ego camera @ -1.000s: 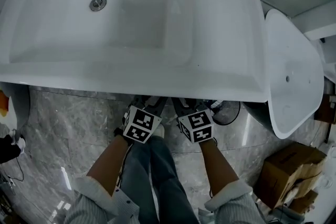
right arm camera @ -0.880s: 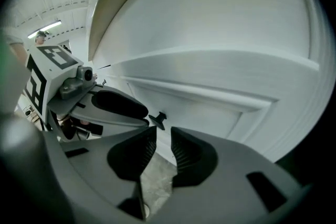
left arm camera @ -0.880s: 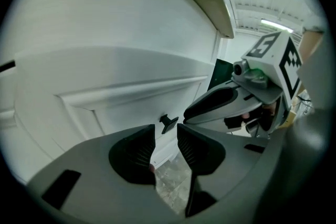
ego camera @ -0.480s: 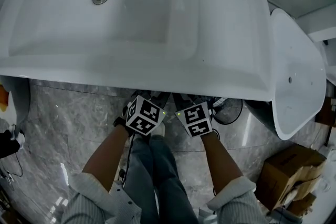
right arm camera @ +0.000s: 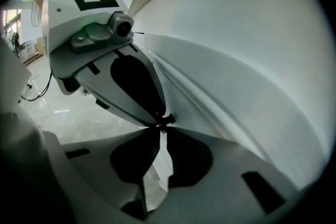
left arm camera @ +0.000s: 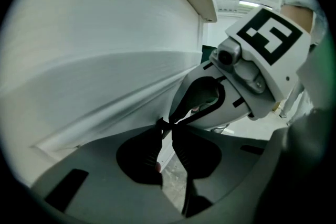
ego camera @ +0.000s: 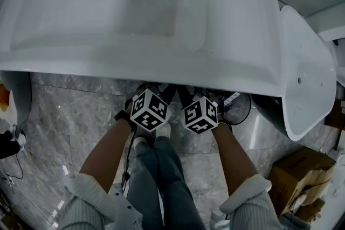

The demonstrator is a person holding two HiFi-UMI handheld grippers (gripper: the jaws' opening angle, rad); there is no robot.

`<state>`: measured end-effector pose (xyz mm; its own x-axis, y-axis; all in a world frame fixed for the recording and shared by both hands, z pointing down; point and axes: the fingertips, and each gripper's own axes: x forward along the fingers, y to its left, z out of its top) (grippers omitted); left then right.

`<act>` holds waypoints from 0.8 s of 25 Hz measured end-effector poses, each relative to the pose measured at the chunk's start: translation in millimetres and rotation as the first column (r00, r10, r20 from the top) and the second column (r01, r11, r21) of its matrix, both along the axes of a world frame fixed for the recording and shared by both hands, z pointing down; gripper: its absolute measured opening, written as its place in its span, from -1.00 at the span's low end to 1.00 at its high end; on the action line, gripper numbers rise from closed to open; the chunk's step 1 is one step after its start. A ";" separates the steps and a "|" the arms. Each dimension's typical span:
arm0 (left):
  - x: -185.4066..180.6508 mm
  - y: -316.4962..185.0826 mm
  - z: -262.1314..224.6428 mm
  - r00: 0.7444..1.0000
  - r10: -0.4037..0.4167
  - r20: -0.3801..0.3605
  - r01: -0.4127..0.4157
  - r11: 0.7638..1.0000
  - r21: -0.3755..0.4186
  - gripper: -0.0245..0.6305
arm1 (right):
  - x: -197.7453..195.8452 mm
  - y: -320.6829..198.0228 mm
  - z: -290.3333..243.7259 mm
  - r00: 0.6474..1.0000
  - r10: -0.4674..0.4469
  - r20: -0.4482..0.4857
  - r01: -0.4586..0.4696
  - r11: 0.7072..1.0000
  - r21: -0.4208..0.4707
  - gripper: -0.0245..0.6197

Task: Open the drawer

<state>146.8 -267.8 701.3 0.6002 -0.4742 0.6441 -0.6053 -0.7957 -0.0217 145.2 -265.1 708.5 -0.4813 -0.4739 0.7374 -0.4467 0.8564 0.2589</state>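
Observation:
The white drawer front (left arm camera: 105, 76) sits under the white sink (ego camera: 135, 56) and is hidden in the head view. There, only the marker cubes of my left gripper (ego camera: 149, 110) and right gripper (ego camera: 200, 114) show, side by side below the sink's front rim. In the left gripper view, my left gripper (left arm camera: 167, 128) has its jaws closing, tips pinched on a thin edge of the drawer front. In the right gripper view, the right gripper (right arm camera: 159, 131) has a white strip of the drawer front (right arm camera: 236, 60) between its jaws, tips together. The two grippers' tips meet at nearly the same spot.
A second white basin (ego camera: 307, 78) stands on edge at the right, with a cardboard box (ego camera: 296, 175) below it. A round dark object (ego camera: 237, 107) lies on the grey marble floor (ego camera: 70, 116). The person's legs (ego camera: 156, 169) are under the grippers. Cables (ego camera: 11, 169) trail at the left.
Both marker cubes have rolled and now show different faces. The hands stay in about the same place under the sink's rim. The head view has shifted a little.

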 end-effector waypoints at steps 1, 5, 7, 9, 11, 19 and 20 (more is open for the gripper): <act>0.2 0.0 -0.1 1.000 0.009 0.009 -0.009 1.000 0.006 -0.73 | -1.1 -0.1 1.1 1.000 -0.009 -0.008 0.009 1.000 0.001 -0.81; 2.5 0.8 -0.5 0.998 0.041 0.050 -0.042 0.999 0.021 -0.75 | -1.0 -0.2 1.1 1.000 -0.016 -0.010 0.016 1.000 0.008 -0.81; 3.6 -0.2 -1.3 0.996 0.044 0.071 -0.046 0.999 0.029 -0.76 | -0.1 -1.5 0.3 1.000 -0.011 -0.002 0.011 1.000 -0.001 -0.81; 3.7 0.2 -1.2 0.996 0.042 0.077 -0.043 0.999 0.017 -0.77 | 0.2 -1.2 -0.2 1.000 -0.006 0.005 0.006 1.000 -0.015 -0.82; 3.5 2.1 -1.1 0.996 0.045 0.076 -0.045 0.999 -0.001 -0.77 | 0.2 0.6 -0.4 1.000 -0.002 0.006 0.003 1.000 -0.030 -0.82; 1.1 10.3 -2.1 0.998 0.028 0.062 -0.027 0.999 -0.023 -0.77 | -1.6 8.8 -2.4 1.000 0.003 -0.007 -0.003 0.998 -0.056 -0.82; 1.3 11.8 -2.5 0.998 0.029 0.057 -0.027 0.999 -0.026 -0.77 | -1.4 10.3 -2.8 1.000 0.010 -0.005 -0.010 0.998 -0.059 -0.83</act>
<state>148.1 -256.0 698.8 0.5744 -0.4412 0.6895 -0.5812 -0.8129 -0.0360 143.8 -254.8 705.7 -0.4731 -0.4342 0.7666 -0.4545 0.8657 0.2098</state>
